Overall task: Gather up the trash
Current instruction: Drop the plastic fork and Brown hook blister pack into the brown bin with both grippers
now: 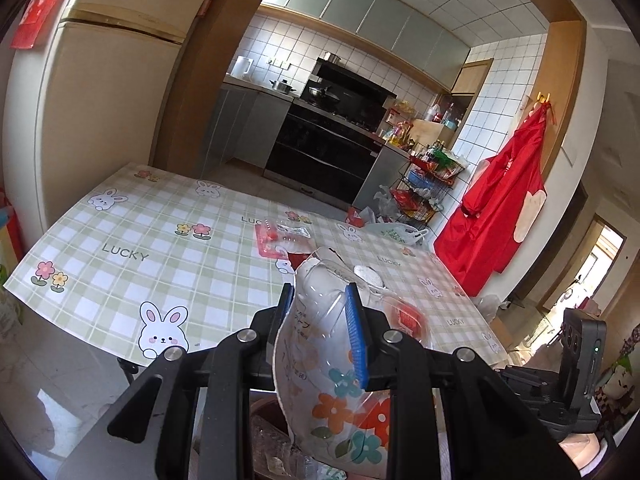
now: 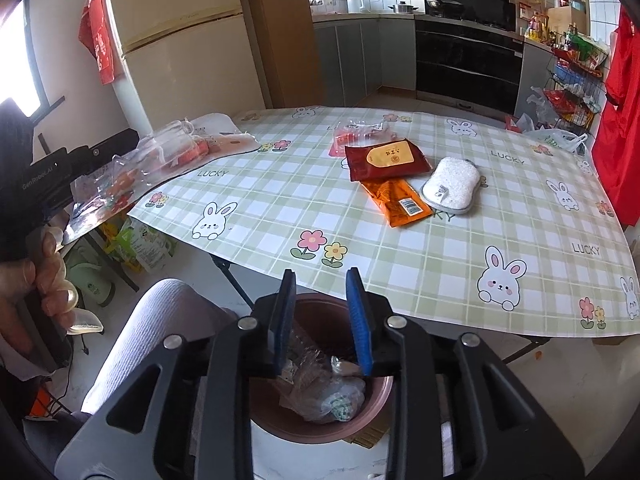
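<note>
My left gripper point(image 1: 320, 304) is shut on a clear plastic blister pack with a flowered card point(image 1: 320, 364), held up over the table's near edge. The right wrist view shows that same pack point(image 2: 168, 152) jutting over the table's left side. My right gripper point(image 2: 320, 284) stands open above a brown trash bin point(image 2: 372, 404) holding crumpled plastic; nothing sits between its blue pads. On the checked tablecloth point(image 2: 400, 264) lie a dark red packet point(image 2: 388, 158), an orange packet point(image 2: 396, 200), a white sponge point(image 2: 452, 184) and a clear red blister pack point(image 2: 360, 136).
A person's knee in pale trousers point(image 2: 160, 320) sits left of the bin, with a hand point(image 2: 36, 280) on the left gripper's handle. Bags and slippers lie under the table's left end. A fridge point(image 2: 180, 40), a wire rack point(image 2: 572, 88) and a red apron point(image 1: 500, 208) stand beyond.
</note>
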### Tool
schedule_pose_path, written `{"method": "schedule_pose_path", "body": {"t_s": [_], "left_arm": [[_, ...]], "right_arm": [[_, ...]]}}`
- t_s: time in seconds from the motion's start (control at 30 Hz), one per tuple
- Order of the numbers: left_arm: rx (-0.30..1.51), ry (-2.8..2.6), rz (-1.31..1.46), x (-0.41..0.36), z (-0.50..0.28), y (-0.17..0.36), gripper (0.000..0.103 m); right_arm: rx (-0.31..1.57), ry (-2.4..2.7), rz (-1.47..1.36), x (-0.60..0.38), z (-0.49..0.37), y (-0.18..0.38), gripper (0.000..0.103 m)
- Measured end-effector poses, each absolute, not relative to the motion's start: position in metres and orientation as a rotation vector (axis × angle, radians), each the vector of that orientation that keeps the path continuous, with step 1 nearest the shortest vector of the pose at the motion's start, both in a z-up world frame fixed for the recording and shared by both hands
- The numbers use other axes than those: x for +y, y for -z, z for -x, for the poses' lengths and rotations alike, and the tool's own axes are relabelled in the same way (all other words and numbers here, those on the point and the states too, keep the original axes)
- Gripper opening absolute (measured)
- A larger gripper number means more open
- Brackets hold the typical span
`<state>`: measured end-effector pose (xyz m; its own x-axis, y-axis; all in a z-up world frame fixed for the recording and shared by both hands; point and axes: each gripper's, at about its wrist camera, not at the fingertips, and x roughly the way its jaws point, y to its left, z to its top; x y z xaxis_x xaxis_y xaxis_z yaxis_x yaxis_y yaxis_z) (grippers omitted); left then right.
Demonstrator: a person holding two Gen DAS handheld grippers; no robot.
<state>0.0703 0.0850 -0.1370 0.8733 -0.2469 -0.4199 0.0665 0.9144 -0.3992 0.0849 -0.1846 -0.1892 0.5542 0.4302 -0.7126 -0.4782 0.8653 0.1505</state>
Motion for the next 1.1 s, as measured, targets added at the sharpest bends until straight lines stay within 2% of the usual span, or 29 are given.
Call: {"method": "schedule_pose_path", "body": {"t_s": [0.07,0.1,0.13,0.17,0.23,0.33,0.5,1.1], "left_arm": [[0.485,0.172,0.380,0.083,-0.071,0.137,0.025],[0.487,0.175,0.378,0.082,-0.070,0.136,0.025],[0.488,0.177,0.375,0.081,-0.071,0.136,0.025],[0.490,0.180,0.371,0.080,-0.070,0.136,0.025],[0.495,0.188,0.360,0.076,-0.070,0.136,0.025],[0.505,0.200,0.330,0.069,-0.070,0.137,0.025],[0.543,0.234,0.289,0.052,-0.069,0.145,0.025],[0.632,0.307,0.200,0.008,-0.077,0.165,0.025]], "right_arm": [[0.808,-0.527,0.049,-0.188,-0.085,0.186,0.043],[0.796,-0.515,0.043,-0.190,-0.085,0.184,0.052],[0.784,-0.503,0.039,-0.192,-0.085,0.181,0.067],[0.764,-0.485,0.032,-0.195,-0.084,0.178,0.073],[0.721,-0.455,0.017,-0.201,-0.082,0.171,0.093],[0.654,-0.394,-0.005,-0.212,-0.079,0.161,0.097],[0.598,-0.321,-0.066,-0.236,-0.078,0.153,0.097],[0.550,-0.144,-0.144,-0.289,-0.082,0.154,0.097]]}}
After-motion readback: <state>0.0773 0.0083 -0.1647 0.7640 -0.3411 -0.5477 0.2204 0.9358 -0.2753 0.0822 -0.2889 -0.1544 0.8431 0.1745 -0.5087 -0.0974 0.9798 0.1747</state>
